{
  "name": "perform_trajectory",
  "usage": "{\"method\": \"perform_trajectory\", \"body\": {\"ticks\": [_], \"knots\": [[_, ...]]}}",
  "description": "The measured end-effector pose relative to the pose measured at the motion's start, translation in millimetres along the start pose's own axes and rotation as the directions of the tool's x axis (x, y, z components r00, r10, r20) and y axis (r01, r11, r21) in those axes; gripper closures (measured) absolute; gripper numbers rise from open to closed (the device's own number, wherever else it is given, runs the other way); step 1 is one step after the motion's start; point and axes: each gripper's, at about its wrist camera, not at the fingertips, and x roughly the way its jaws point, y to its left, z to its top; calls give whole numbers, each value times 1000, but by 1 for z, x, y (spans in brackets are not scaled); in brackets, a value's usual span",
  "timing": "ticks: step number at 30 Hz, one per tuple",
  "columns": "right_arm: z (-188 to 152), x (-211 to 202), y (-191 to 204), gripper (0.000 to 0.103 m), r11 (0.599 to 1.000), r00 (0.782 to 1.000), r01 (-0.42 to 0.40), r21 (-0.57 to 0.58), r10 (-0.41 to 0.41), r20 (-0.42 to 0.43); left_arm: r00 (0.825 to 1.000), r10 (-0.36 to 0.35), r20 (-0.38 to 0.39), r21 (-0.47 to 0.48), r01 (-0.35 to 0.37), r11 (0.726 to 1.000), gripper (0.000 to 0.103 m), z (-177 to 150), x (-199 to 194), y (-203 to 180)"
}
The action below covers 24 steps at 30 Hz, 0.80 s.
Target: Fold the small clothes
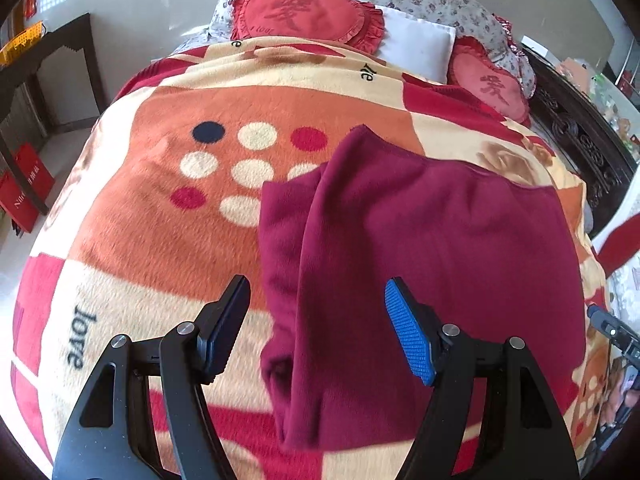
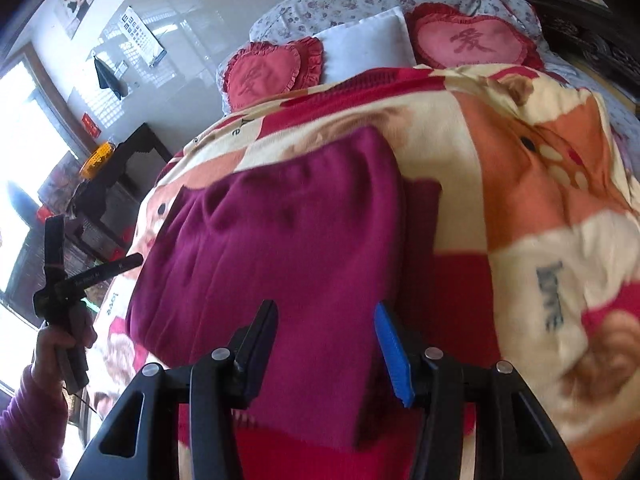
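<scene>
1. A maroon garment [image 1: 420, 240], partly folded, is laid on the blanket [image 1: 160, 208] of the bed.
2. Left hand-held gripper [image 1: 316, 328]: jaws wide, nothing gripped, above the garment's near-left edge.
3. Right hand-held gripper [image 2: 326, 352]: jaws partly apart, empty, above the near-right edge.
4. The garment's long axis is judged to run away from both.

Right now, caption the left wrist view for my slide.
Open left hand-held gripper above a partly folded maroon garment on a patterned fleece blanket.
</scene>
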Motion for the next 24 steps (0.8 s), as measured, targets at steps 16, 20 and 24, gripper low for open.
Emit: {"method": "perform_trajectory", "body": {"ticks": [16,20,24], "knots": [[-33,-7,-9,55,999,1000,14,39,-14,-5,962,-266,-54,-95,260,961,33,-67,-14,31],[-32,1,-5,55,1000,1000,1,26,0,-12,956,-285,-73,-75,280,957,46,-68,-3,19],[-33,15,6,77,999,1000,8,-38,-9,-26,961,-262,-84,-73,257,964,74,-65,7,17]]}}
